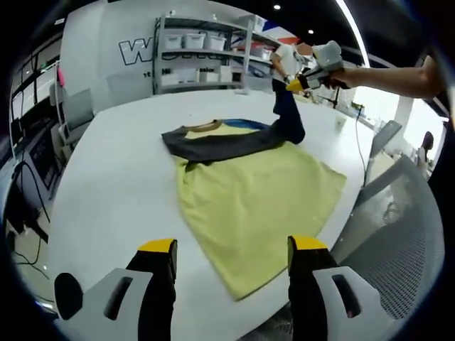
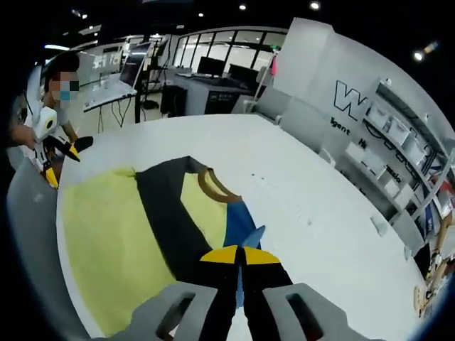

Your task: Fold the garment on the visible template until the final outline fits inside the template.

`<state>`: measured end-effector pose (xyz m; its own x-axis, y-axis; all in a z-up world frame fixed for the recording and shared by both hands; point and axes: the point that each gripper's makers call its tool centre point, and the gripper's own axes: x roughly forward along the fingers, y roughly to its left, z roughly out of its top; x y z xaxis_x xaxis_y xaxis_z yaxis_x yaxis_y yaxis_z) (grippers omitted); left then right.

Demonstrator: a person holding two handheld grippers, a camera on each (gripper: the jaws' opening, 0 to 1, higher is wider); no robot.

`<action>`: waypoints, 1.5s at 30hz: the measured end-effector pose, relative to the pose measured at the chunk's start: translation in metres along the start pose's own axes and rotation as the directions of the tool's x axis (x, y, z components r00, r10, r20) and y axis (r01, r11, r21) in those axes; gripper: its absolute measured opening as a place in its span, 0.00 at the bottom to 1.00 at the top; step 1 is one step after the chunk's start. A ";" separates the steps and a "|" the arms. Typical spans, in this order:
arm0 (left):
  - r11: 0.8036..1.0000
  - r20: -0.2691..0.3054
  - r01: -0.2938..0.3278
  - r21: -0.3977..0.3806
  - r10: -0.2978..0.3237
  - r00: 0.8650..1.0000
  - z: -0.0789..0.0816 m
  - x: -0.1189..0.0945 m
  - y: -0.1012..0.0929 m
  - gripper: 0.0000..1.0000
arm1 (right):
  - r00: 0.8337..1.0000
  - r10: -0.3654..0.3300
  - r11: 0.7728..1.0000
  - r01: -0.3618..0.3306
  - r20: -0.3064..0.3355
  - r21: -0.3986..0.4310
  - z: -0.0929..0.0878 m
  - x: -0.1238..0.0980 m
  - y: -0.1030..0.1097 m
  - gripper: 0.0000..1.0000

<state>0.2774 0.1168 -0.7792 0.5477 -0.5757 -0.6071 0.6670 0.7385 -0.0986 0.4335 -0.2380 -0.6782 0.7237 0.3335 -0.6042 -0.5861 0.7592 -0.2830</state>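
Observation:
A yellow T-shirt (image 1: 249, 199) with dark sleeves lies flat on the white table (image 1: 114, 185). One dark sleeve (image 1: 220, 144) is folded across its chest below the brown collar (image 1: 205, 127). A blue patch (image 1: 250, 124) shows beside the collar. My right gripper (image 1: 296, 85) is raised above the far side, shut on the other dark sleeve's (image 1: 287, 117) end, which hangs down to the shirt. In the right gripper view the jaws (image 2: 242, 254) pinch that sleeve (image 2: 249, 291) over the shirt (image 2: 106, 241). My left gripper (image 1: 232, 245) hovers open near the shirt's hem, and shows as the left gripper (image 2: 58, 158) in a person's hand.
A grey mesh chair (image 1: 398, 241) stands at the table's right edge. More chairs (image 1: 75, 114) sit at the left. Metal shelves with white bins (image 1: 206, 53) line the back wall. The table's near edge (image 2: 64, 284) runs close to the shirt.

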 end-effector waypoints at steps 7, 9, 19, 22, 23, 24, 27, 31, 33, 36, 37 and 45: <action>1.000 0.007 -0.009 -0.005 0.009 1.000 -0.001 -0.004 0.003 0.67 | 0.998 0.037 0.999 -0.036 0.054 -0.028 0.028 0.010 0.014 0.00; 1.000 0.007 -0.018 -0.007 0.018 1.000 -0.001 -0.006 0.006 0.67 | 0.997 0.049 0.998 -0.047 0.063 -0.035 0.035 0.013 0.018 0.00; 1.000 0.011 -0.024 0.004 0.024 1.000 0.002 -0.009 0.010 0.69 | 0.988 0.097 0.994 -0.090 0.117 -0.063 0.067 0.026 0.031 0.00; 1.000 0.013 -0.027 0.007 0.027 1.000 0.003 -0.010 0.011 0.69 | 0.986 0.111 0.992 -0.103 0.127 -0.074 0.073 0.030 0.036 0.00; 1.000 0.012 -0.028 0.006 0.028 1.000 0.003 -0.010 0.012 0.69 | 0.984 0.118 0.991 -0.109 0.130 -0.076 0.075 0.033 0.038 0.00; 1.000 0.012 -0.029 0.005 0.028 1.000 0.003 -0.010 0.012 0.69 | 0.984 0.121 0.991 -0.112 0.132 -0.076 0.076 0.034 0.039 0.00; 1.000 0.012 -0.029 0.006 0.029 1.000 0.003 -0.010 0.013 0.69 | 0.980 0.140 0.988 -0.129 0.144 -0.081 0.082 0.039 0.045 0.00; 1.000 0.007 -0.031 0.006 0.031 0.999 0.002 -0.011 0.013 0.69 | 0.971 0.172 0.983 -0.158 0.167 -0.090 0.089 0.045 0.053 0.00; 0.999 0.004 -0.032 0.002 0.032 0.999 0.001 -0.011 0.014 0.69 | 0.964 0.194 0.980 -0.180 0.182 -0.089 0.093 0.047 0.059 0.00; 0.999 -0.002 -0.036 0.001 0.036 0.999 -0.001 -0.011 0.015 0.69 | 0.957 0.217 0.975 -0.202 0.193 -0.091 0.098 0.053 0.065 0.00; 0.999 -0.002 -0.037 -0.002 0.037 0.999 -0.001 -0.012 0.016 0.69 | 0.956 0.220 0.974 -0.206 0.196 -0.091 0.100 0.054 0.066 0.00; 0.999 -0.009 -0.042 -0.007 0.041 0.999 -0.004 -0.012 0.017 0.69 | 0.935 0.248 0.969 -0.236 0.252 -0.075 0.126 0.066 0.077 0.00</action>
<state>0.2803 0.1375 -0.7765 0.5705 -0.5415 -0.6175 0.6399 0.7644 -0.0792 0.4818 -0.0875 -0.6460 0.6238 0.6411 -0.4471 -0.7662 0.6146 -0.1877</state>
